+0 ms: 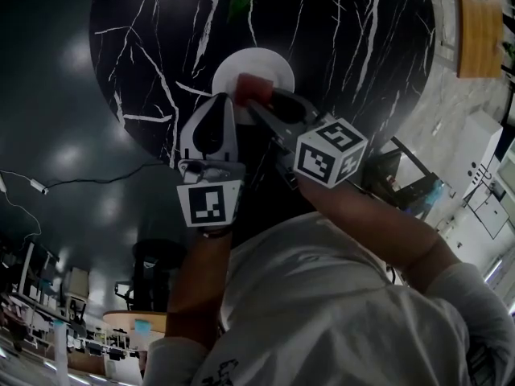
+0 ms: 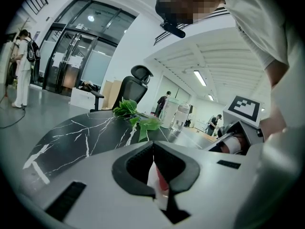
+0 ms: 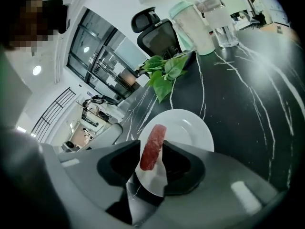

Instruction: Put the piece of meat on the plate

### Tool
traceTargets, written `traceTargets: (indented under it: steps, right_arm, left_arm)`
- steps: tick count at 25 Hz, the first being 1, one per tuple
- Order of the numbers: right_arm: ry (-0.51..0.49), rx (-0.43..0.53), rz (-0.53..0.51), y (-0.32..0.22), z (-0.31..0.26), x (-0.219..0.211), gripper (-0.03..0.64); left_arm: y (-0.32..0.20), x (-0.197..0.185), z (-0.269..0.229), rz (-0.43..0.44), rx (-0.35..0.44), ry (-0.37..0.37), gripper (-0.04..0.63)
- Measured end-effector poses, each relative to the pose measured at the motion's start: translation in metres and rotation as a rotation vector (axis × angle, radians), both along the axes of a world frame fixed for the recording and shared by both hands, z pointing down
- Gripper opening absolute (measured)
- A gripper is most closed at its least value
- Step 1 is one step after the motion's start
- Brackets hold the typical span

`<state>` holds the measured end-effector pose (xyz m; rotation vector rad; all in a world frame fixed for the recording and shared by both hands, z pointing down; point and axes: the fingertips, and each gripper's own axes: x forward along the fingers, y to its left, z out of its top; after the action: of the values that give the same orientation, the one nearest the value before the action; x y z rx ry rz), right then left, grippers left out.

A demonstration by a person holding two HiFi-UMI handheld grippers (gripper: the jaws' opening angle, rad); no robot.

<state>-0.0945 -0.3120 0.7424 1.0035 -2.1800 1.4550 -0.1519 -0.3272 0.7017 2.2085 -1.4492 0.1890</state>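
a round black table (image 1: pixel 161 55) veined with white, seen from above a person in a pale top who holds a gripper in each hand. on the left, the left gripper (image 1: pixel 228 99) reaches over the table's near edge, its tips just beside the white plate (image 1: pixel 269 63). its jaws meet at the tips; through the narrow slit below them a sliver of white and red shows, too small to identify. beyond it, across the table, lie a green leafy sprig (image 2: pixel 136 116) and, behind that, a black office chair (image 2: pixel 133 85). in the middle, the plate sits flat on the table. the piece of meat (image 3: pixel 153 144), red and narrow, stands on edge above the plate's near rim, not lying on it. to the right, the right gripper (image 1: pixel 251 101) angles in from the person's side, its jaws standing wide with the meat between them, both jaws touching its sides. far right and behind, a clear bottle (image 3: pixel 219 18) stands on the table.
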Motion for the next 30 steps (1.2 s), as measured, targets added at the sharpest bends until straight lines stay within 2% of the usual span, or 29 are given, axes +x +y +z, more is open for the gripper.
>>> traceTargets:
  steps: [4, 15, 20, 27, 30]
  right_arm:
    - [0.003, -0.003, 0.018, -0.001, -0.001, 0.008, 0.115]
    - [-0.044, -0.09, 0.116, -0.004, 0.007, 0.033, 0.114]
    - [-0.099, -0.102, 0.101, -0.004, 0.004, 0.033, 0.114]
    - [-0.187, -0.081, 0.086, -0.007, -0.011, 0.033, 0.113]
    - [-0.213, -0.005, 0.067, -0.019, -0.037, 0.038, 0.107]
  left_arm:
    - [-0.001, -0.002, -0.001, -0.006, 0.003, 0.005, 0.007]
    - [0.004, 0.007, -0.001, 0.007, 0.005, 0.008, 0.008]
    - [0.005, 0.012, 0.0, 0.004, 0.002, 0.013, 0.008]
    - [0.008, 0.017, -0.004, 0.009, 0.01, -0.006, 0.008]
    - [0.008, 0.018, -0.013, 0.004, 0.023, -0.018, 0.008]
